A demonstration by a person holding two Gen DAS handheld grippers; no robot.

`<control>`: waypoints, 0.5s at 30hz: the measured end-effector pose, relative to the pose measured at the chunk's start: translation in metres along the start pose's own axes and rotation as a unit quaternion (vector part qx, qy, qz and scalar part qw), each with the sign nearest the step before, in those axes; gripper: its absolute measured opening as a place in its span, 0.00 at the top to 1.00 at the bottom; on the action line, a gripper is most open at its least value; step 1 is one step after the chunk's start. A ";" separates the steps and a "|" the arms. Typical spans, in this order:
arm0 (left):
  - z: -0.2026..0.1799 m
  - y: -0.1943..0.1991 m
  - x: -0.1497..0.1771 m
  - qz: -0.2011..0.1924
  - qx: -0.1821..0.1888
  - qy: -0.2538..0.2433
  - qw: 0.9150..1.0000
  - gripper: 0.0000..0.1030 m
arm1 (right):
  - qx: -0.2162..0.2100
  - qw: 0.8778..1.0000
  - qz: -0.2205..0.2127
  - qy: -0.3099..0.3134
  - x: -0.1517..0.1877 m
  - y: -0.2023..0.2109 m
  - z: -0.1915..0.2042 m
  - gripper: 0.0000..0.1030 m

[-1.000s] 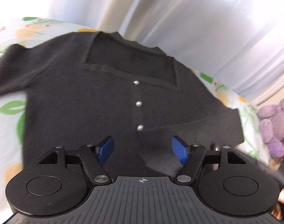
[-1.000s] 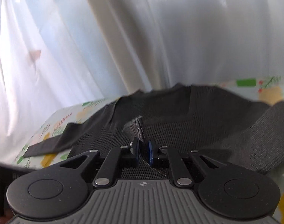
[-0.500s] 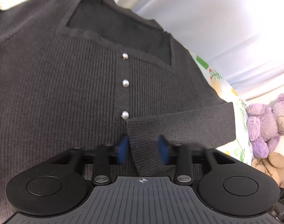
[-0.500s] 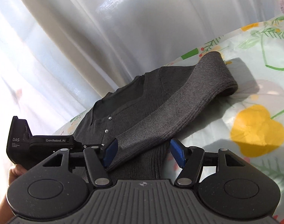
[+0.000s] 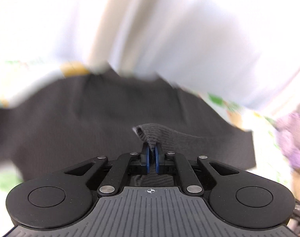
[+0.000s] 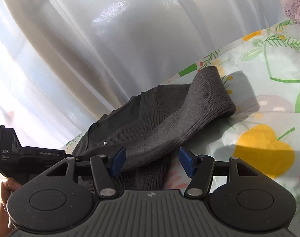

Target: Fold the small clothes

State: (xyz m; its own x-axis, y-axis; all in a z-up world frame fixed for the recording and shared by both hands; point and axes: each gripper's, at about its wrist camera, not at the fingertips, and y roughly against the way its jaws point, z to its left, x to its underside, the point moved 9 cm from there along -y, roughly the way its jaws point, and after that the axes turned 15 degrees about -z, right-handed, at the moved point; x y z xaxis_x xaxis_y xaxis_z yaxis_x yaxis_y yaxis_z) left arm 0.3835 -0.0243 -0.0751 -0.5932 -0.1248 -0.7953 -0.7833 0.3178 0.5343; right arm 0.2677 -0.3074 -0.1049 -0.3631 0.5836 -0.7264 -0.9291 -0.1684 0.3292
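Left gripper [image 5: 152,154] is seen clenched on the ribbed cuff [image 5: 159,136] of the dark grey sweater [image 5: 90,122], the pinched fabric bunched up just above the blue pads; that view is motion-blurred. Right gripper [image 6: 151,161] is held released, blue pads [image 6: 118,158] spread wide either side of the folded sleeve [image 6: 189,116], contact not discernible. Sweater is laid flat on the floral sheet [image 6: 268,102] at the far side by the white curtain [image 6: 110,39], a purple plush toy [image 5: 292,138] off to the right.
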 end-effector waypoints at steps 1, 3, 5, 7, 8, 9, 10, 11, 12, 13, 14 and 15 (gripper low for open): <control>0.012 0.000 -0.010 -0.013 -0.018 -0.008 1.000 0.93 | -0.002 1.000 0.005 0.003 -0.003 -0.004 0.002 0.41; 0.040 -0.003 -0.020 -0.021 -0.058 -0.022 0.998 0.93 | 0.000 1.000 0.007 0.019 -0.008 -0.012 0.007 0.44; 0.068 -0.009 -0.020 -0.019 -0.095 -0.030 0.995 0.93 | 0.001 0.999 0.005 0.036 -0.012 -0.020 0.013 0.46; 0.088 -0.017 -0.011 -0.002 -0.100 -0.006 0.995 0.93 | 0.004 0.999 0.007 0.043 -0.013 -0.029 0.017 0.48; 0.096 -0.022 -0.005 0.009 -0.091 0.015 0.996 0.92 | 0.004 0.999 0.009 0.043 -0.013 -0.033 0.018 0.48; 0.102 -0.026 0.001 0.019 -0.083 0.032 0.996 0.91 | 0.006 0.999 0.013 0.043 -0.012 -0.038 0.019 0.49; 0.106 -0.030 0.007 0.027 -0.079 0.045 0.995 0.91 | 0.008 0.999 0.016 0.045 -0.010 -0.042 0.020 0.49; 0.110 -0.033 0.012 0.030 -0.078 0.052 0.995 0.90 | 0.010 0.999 0.020 0.046 -0.008 -0.045 0.021 0.49; 0.112 -0.035 0.015 0.031 -0.075 0.055 0.995 0.90 | 0.010 0.999 0.024 0.048 -0.006 -0.048 0.021 0.49; 0.113 -0.038 0.016 0.030 -0.072 0.055 0.995 0.90 | 0.013 0.998 0.029 0.049 -0.004 -0.050 0.022 0.49; 0.112 -0.038 0.016 0.028 -0.070 0.054 0.996 0.90 | 0.017 0.998 0.033 0.050 -0.002 -0.053 0.022 0.49; 0.113 -0.039 0.015 0.025 -0.069 0.052 0.996 0.92 | 0.020 0.998 0.036 0.051 0.000 -0.055 0.022 0.49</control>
State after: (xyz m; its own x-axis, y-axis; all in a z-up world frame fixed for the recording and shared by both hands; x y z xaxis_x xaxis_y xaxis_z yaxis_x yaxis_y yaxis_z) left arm 0.4264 0.0674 -0.1398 -0.6429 -0.2118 -0.7361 -0.7658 0.1943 0.6130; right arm 0.3205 -0.2805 -0.1102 -0.4351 0.4869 -0.7574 -0.8981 -0.1741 0.4040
